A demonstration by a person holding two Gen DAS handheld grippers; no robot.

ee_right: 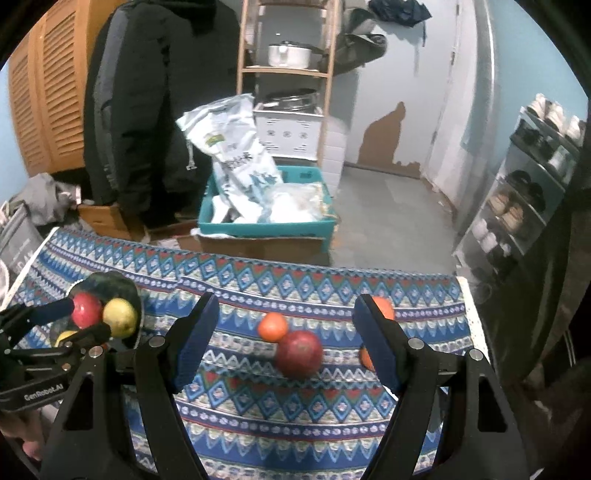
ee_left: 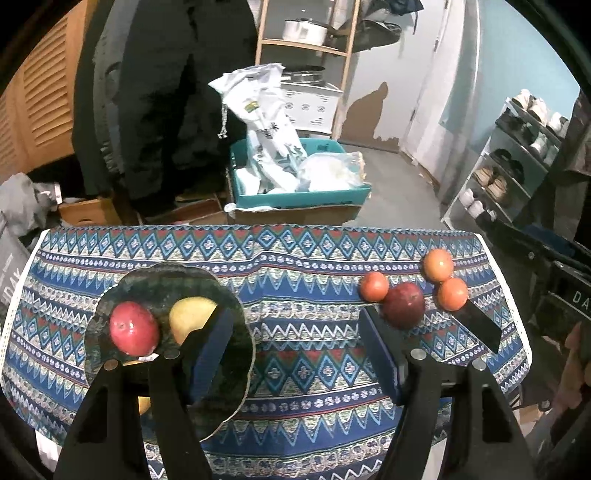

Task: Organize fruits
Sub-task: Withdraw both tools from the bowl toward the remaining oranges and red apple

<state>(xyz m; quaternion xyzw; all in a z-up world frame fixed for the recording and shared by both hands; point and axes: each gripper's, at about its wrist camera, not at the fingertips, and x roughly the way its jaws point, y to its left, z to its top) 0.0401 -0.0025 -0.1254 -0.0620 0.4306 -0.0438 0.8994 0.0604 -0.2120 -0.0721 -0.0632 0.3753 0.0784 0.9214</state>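
Tablecloth [ee_left: 295, 332]: dark plate [ee_left: 110, 354] w/ red apple [ee_left: 133, 328], yellow apple [ee_left: 190, 317].

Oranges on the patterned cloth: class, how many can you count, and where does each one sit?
3. One orange touches the dark red apple's left side, one lies behind it near the cloth's far edge, one sits to its right. No others are visible, though fruit may be hidden.

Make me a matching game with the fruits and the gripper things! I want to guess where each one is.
Things:
1. yellow apple
2. dark red apple
3. right gripper
4. white pot

Places or states:
A. on the wooden shelf
B. on the dark plate
C. open, with jaws either side of an apple
D. on the patterned cloth, touching an orange

Pairs: 1-B, 2-D, 3-C, 4-A
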